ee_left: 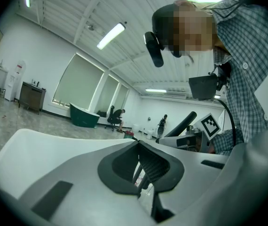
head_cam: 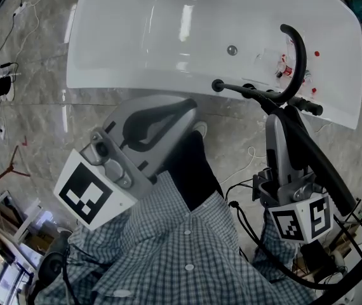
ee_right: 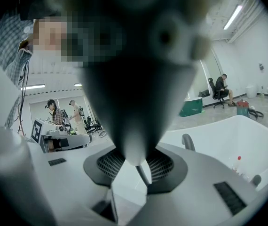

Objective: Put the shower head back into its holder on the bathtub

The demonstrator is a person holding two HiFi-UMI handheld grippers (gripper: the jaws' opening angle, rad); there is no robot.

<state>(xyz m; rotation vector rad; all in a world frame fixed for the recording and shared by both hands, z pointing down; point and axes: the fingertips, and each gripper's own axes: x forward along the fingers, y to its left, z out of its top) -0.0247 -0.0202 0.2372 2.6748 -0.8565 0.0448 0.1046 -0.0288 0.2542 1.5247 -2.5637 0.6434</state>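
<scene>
Right tool [head_cam: 281,114] [ee_right: 136,166]: I see it clamped on the black handheld shower head [head_cam: 321,164] [ee_right: 138,79] | head slants back over the tool, by the white bathtub [head_cam: 136,43] rim | left tool [head_cam: 190,110] [ee_left: 141,168]: jaws together, empty.

Right gripper view: the shower head [ee_right: 134,79] sits so close to the lens that it reads only as a dark, out-of-focus mass. Its top is cut by the upper edge, and it blocks most of what lies behind. Head view: the bathtub [head_cam: 124,84] loses its far rim at the top edge, the small red bits [head_cam: 283,61] on its deck are too small to name, and which fitting there is the holder can't be told.
</scene>
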